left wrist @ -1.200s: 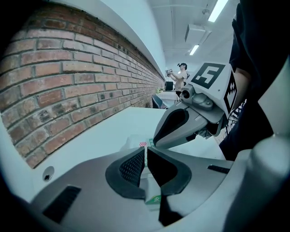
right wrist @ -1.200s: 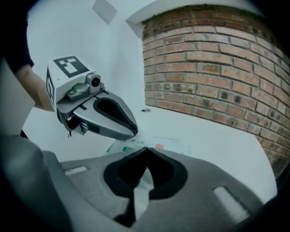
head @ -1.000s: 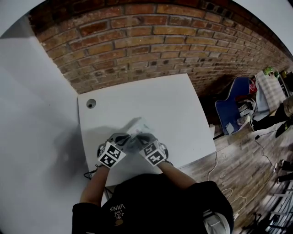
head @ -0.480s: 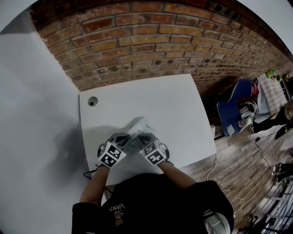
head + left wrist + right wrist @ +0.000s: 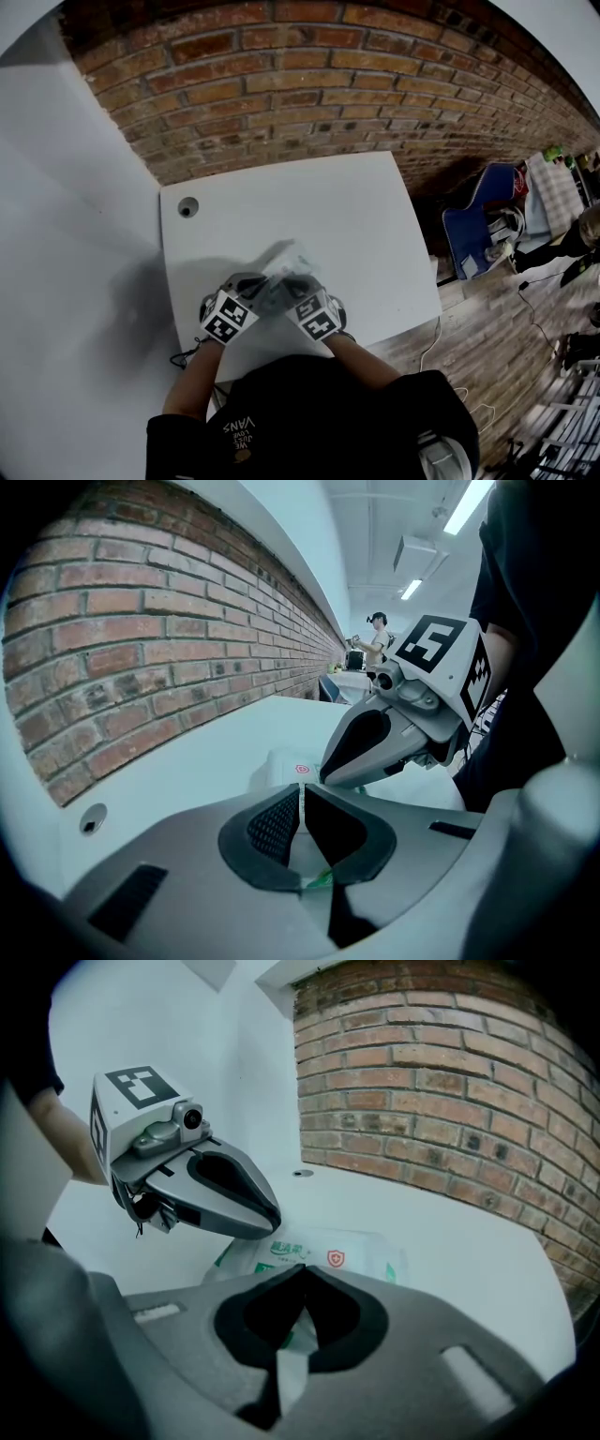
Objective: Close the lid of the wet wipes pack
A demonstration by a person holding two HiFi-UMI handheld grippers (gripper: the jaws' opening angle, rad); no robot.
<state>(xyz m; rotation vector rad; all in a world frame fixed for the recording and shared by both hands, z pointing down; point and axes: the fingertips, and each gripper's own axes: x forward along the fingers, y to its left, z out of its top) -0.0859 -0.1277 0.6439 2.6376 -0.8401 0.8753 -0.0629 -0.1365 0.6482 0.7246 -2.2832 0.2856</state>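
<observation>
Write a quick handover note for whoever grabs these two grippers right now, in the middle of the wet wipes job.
Left gripper: fingers shut on a thin edge, apparently of the wet wipes pack.
Right gripper: fingers shut on a thin white flap; I cannot tell whether it is the lid or a wipe.
The pack lies flat on the white table, near its front edge, between the two grippers.
Done: pack held from both sides.
Left: the lid is not visibly shut; probably press it down, then release.
</observation>
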